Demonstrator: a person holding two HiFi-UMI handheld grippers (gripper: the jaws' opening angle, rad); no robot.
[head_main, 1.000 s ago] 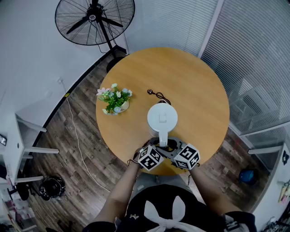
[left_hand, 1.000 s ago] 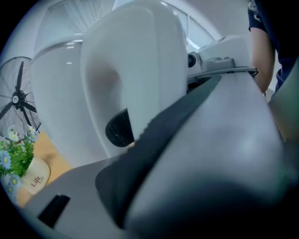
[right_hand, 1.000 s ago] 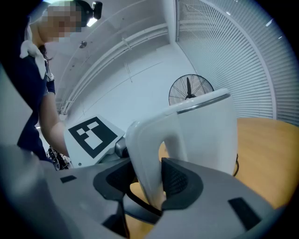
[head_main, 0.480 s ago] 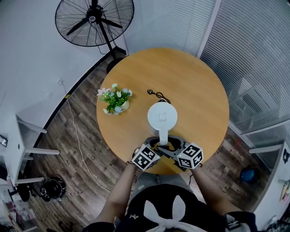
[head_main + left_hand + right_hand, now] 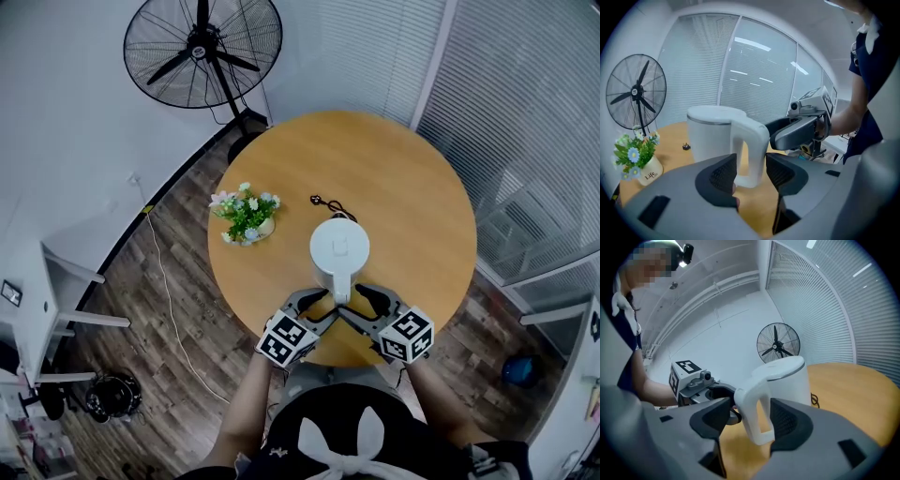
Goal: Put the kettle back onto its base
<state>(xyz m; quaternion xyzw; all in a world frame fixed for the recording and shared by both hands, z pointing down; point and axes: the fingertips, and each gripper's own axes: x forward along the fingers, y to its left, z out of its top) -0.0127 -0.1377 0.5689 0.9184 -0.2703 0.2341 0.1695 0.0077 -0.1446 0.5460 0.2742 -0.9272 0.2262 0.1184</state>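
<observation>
Kettle (image 5: 338, 248), white and upright, is standing near the middle of the round wooden table (image 5: 412, 178), with its handle (image 5: 339, 289) pointing to the lower edge of the frame. A small flower pot (image 5: 247, 215) is sitting to the left of it. Lower down, the left gripper (image 5: 315, 306) is hovering with its jaws wide apart; they have just been opening, and the handle is showing in the gap, untouched. The right gripper (image 5: 360, 302), on the handle's other side, is gaping equally wide after opening too, and is gripping nothing.

White kettle (image 5: 339, 248) on round table (image 5: 403, 169), handle between left gripper (image 5: 316, 307) and right gripper (image 5: 362, 305), jaws just opened, empty
</observation>
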